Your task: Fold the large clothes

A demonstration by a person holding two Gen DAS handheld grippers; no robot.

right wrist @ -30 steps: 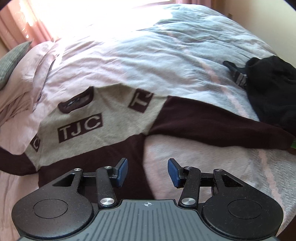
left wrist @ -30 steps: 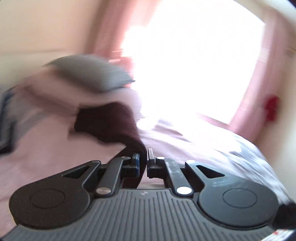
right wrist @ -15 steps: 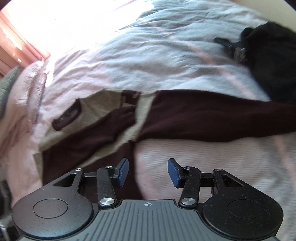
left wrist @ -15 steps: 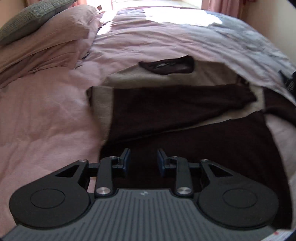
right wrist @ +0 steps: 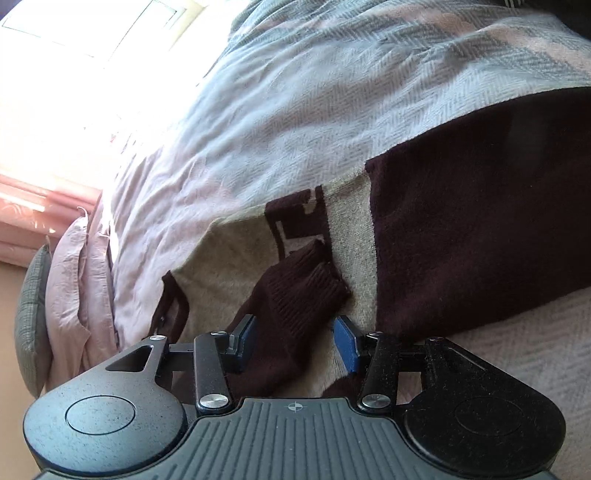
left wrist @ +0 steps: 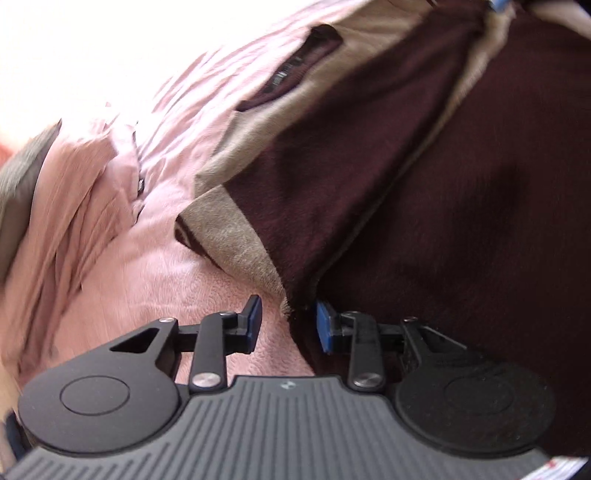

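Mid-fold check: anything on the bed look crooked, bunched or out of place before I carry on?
Nothing damaged. The folded-in sleeve lies slanted across the sweater, its cuff covering part of the chest lettering. The other sleeve is spread out flat on the bedspread.

This is a bedroom in someone's home. A wide bed (right wrist: 332, 96) fills nearly everything, made up with a rumpled pink and grey herringbone duvet (right wrist: 369, 74). At the far left, pink pillows (right wrist: 70, 295) are stacked with a grey cushion (right wrist: 31, 314) against them. Behind the bed, strong daylight pours through a window (right wrist: 92, 33), and a pink curtain (right wrist: 37, 206) hangs beside it. A maroon and beige sweater (left wrist: 443, 184) lies spread on the covers.
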